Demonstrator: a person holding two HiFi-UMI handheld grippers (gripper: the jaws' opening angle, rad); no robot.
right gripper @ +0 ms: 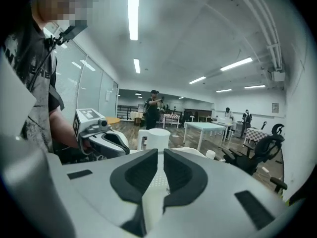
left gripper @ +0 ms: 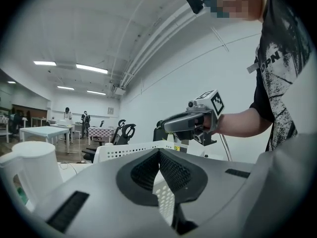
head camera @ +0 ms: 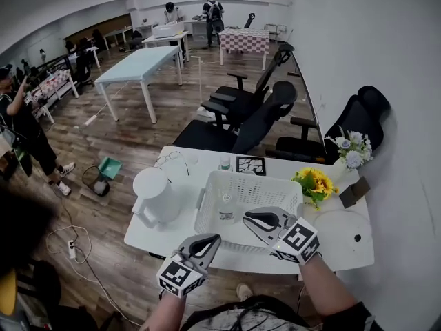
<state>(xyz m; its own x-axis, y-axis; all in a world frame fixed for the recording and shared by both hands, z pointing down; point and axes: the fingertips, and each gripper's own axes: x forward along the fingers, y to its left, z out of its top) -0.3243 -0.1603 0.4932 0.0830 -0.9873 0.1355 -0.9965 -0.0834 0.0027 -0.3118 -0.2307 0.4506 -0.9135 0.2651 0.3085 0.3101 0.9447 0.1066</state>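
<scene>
Basket point(head camera: 256, 185), white and perforated, sits on the desk point(head camera: 148, 238) just ahead of both pairs of jaws. The left gripper point(head camera: 212, 240) is at its near rim, jaws meeting at the tips and empty. The right gripper point(head camera: 249, 217) hovers above it, jaws a narrow slit apart and empty.

Evenly bright, lit from ceiling tubes point(right gripper: 132, 15) high in both gripper views. Mild glare off the white tabletop point(head camera: 155, 238). Heavy fisheye bending, with black vignette at the corners. Close-up fingers point(left gripper: 179, 175) slightly soft; murky lower left of the head view.
</scene>
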